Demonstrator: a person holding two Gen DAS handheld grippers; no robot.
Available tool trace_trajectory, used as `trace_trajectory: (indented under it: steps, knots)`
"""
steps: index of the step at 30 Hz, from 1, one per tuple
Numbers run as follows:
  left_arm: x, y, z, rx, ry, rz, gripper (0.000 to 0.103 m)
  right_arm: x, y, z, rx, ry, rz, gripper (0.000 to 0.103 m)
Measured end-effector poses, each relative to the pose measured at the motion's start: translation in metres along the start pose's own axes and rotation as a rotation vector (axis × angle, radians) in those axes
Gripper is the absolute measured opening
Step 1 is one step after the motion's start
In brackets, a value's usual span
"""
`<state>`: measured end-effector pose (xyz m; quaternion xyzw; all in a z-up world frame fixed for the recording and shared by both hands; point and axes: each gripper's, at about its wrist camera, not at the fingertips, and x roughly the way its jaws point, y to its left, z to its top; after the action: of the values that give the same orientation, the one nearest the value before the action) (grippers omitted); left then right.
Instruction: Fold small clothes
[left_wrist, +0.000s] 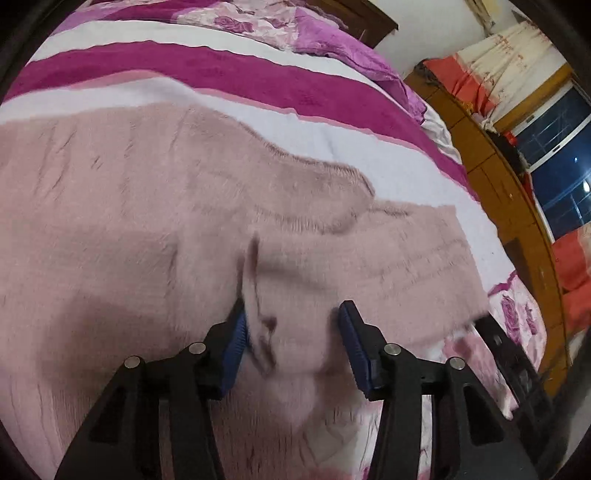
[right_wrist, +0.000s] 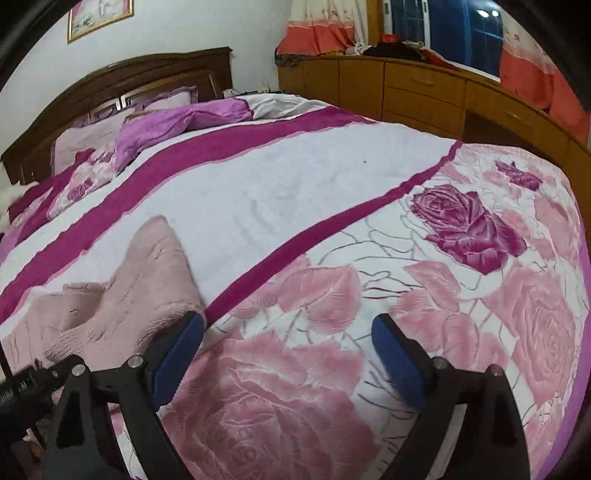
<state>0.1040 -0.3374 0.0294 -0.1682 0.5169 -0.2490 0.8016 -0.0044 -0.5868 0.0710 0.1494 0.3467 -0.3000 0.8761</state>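
Observation:
A fuzzy pale pink sweater lies spread on the bed, its ribbed collar toward the far side and one sleeve folded across the body. My left gripper is open just above it, with a raised fold of the sleeve fabric between the blue pads. In the right wrist view an edge of the sweater lies at the left. My right gripper is open and empty over the rose-printed bedspread, to the right of the sweater.
The bed has a white and magenta striped cover and purple pillows by a dark wooden headboard. A wooden cabinet with clothes on top, curtains and a window stand past the bed's far edge.

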Motion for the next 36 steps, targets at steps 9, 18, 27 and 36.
trace_trajectory:
  steps: [9,18,27,36]
  knots:
    - [-0.026,0.001,0.003,-0.149,-0.094,-0.074,0.000,0.004,0.028,0.002,-0.143,-0.020,-0.031,0.095]
    - [-0.138,0.004,0.032,0.042,-0.232,-0.085,0.000,-0.005,0.027,0.018,-0.123,0.019,0.122,0.095]
    - [-0.209,0.101,0.036,0.007,-0.270,0.088,0.000,-0.033,0.099,0.008,-0.261,0.000,0.323,0.095]
    - [-0.236,0.165,0.031,-0.022,-0.272,0.202,0.000,-0.055,0.086,0.018,-0.103,0.060,0.772,0.093]
